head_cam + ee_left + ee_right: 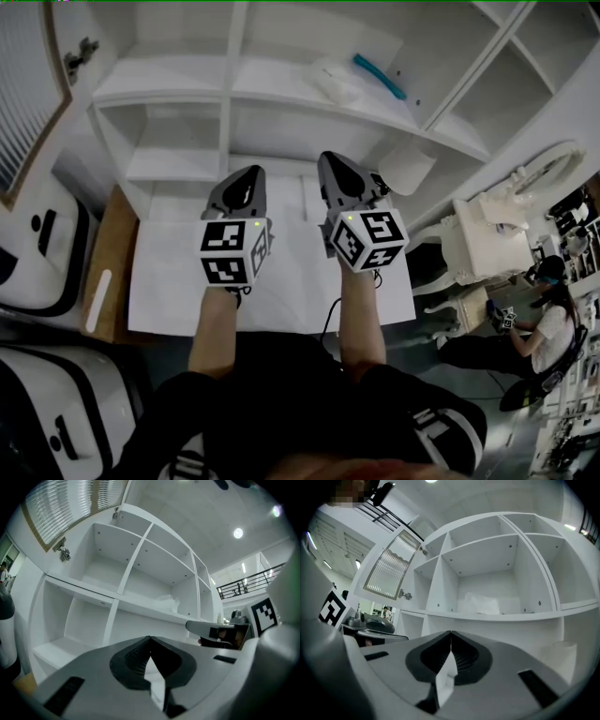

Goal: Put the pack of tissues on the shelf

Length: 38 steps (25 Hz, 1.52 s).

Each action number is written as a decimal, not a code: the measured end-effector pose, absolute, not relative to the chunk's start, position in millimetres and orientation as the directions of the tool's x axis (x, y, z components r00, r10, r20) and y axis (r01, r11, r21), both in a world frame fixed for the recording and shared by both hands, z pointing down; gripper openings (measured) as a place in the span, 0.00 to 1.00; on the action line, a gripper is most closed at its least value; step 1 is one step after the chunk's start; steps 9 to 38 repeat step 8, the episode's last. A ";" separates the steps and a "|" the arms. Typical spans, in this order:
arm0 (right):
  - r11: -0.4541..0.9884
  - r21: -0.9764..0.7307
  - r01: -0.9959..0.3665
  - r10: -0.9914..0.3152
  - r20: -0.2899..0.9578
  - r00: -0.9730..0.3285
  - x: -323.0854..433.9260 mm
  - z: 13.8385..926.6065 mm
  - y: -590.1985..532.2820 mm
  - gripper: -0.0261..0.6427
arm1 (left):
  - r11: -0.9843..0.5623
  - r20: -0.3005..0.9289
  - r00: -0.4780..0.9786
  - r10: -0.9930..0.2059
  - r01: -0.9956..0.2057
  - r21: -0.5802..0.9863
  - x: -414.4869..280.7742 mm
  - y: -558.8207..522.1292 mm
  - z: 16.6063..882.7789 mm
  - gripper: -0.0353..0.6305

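Observation:
The pack of tissues, soft and clear-wrapped, lies on a middle board of the white shelf unit. The pack shows far off in the left gripper view, and likewise the pack in the right gripper view. My left gripper and right gripper are held side by side in front of the shelf, below the pack and well apart from it. The left gripper is shut with nothing between its jaws. The right gripper is also shut and empty.
A teal object lies on the same board right of the pack. A white cylinder stands in a lower right compartment. A ribbed-glass door hangs open at the left. Black-and-white cases stand left; a seated person is at right.

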State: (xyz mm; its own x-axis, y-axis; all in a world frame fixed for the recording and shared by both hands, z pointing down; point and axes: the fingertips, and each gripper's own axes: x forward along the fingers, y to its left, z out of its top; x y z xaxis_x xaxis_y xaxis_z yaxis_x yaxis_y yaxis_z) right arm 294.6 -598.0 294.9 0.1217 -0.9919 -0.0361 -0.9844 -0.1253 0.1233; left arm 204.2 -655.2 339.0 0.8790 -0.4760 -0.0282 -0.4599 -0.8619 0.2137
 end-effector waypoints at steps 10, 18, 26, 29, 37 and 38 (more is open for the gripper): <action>-0.133 0.113 -0.985 -0.991 -0.019 0.132 298.0 302.7 -593.8 0.07 | -0.870 -0.015 0.888 -0.460 -0.447 0.209 208.7 -650.0 345.2 0.07; -0.133 0.113 -0.985 -0.991 -0.019 0.132 298.0 302.7 -593.8 0.07 | -0.870 -0.015 0.888 -0.460 -0.447 0.209 208.7 -650.0 345.2 0.07; -0.133 0.113 -0.985 -0.991 -0.019 0.132 298.0 302.7 -593.8 0.07 | -0.870 -0.015 0.888 -0.460 -0.447 0.209 208.7 -650.0 345.2 0.07; -0.133 0.113 -0.985 -0.991 -0.019 0.132 298.0 302.7 -593.8 0.07 | -0.870 -0.015 0.888 -0.460 -0.447 0.209 208.7 -650.0 345.2 0.07; -0.133 0.113 -0.985 -0.991 -0.019 0.132 298.0 302.7 -593.8 0.07 | -0.870 -0.015 0.888 -0.460 -0.447 0.209 208.7 -650.0 345.2 0.07; -0.133 0.113 -0.985 -0.991 -0.019 0.132 298.0 302.7 -593.8 0.07 | -0.870 -0.015 0.888 -0.460 -0.447 0.209 208.7 -650.0 345.2 0.07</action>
